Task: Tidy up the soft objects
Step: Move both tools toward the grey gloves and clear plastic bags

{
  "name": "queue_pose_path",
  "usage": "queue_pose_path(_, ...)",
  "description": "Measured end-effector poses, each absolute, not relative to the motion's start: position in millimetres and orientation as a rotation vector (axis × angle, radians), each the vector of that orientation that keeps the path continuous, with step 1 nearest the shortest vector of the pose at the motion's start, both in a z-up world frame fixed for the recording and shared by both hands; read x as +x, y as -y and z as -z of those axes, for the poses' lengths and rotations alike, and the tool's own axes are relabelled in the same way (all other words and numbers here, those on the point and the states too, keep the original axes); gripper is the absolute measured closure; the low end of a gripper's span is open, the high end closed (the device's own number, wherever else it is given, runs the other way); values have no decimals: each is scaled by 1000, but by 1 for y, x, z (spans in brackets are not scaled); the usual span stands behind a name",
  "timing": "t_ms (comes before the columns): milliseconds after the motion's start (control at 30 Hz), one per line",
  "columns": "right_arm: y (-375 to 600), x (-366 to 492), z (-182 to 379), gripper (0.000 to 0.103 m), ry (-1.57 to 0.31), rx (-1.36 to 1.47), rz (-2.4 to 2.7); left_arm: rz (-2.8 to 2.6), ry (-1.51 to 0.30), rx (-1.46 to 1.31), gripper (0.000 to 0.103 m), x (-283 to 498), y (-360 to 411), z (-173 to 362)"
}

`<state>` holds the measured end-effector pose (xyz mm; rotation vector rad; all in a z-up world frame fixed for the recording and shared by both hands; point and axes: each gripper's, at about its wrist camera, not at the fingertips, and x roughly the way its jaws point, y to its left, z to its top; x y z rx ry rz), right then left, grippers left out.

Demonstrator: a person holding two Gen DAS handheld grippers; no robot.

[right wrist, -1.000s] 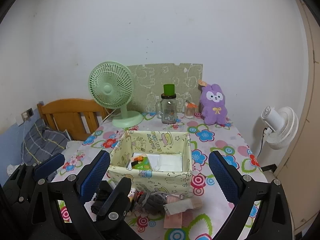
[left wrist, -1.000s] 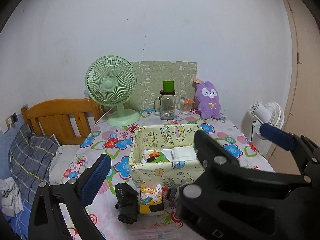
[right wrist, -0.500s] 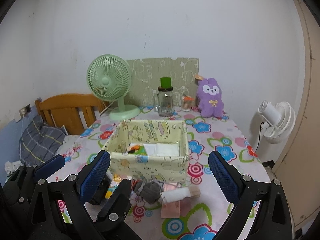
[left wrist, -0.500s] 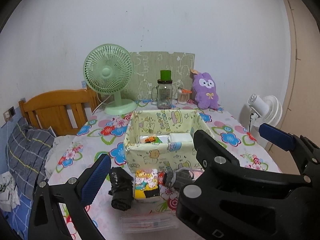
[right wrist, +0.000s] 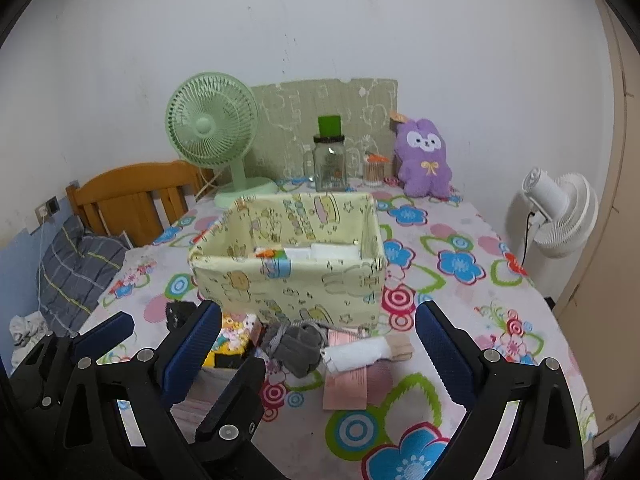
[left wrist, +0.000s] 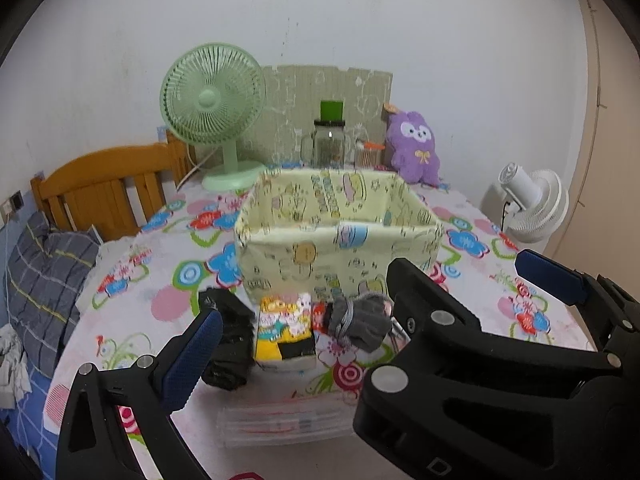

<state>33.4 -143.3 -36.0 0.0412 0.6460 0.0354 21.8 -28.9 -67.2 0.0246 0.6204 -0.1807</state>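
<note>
A pale yellow fabric basket stands mid-table with white and orange items inside. In front of it lie a black bundle, a cartoon-print yellow packet, a grey rolled cloth, a white roll and a pink packet. My left gripper is open and empty, above these items. My right gripper is open and empty, over the grey cloth and white roll. The right gripper's body hides part of the left wrist view.
A green desk fan, a glass jar with a green lid and a purple plush stand along the back wall. A clear flat pack lies at the near edge. A wooden headboard is left, a white fan right.
Both grippers have dropped lower and come closer to the items in front of the basket. Both stay open and empty.
</note>
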Motion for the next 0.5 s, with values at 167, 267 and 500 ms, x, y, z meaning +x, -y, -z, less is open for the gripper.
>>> queue_pose_path(167,143,37,50,6,-678,40,-35,175,-654,22,1,24,29,81)
queue_pose_path(267,142,38,58,7,-694,40,-37,172,-675,17,1,25,27,88)
queue_pose_path(500,139,39,78,7,-742,43,-47,158,-714,8,1,25,23,106)
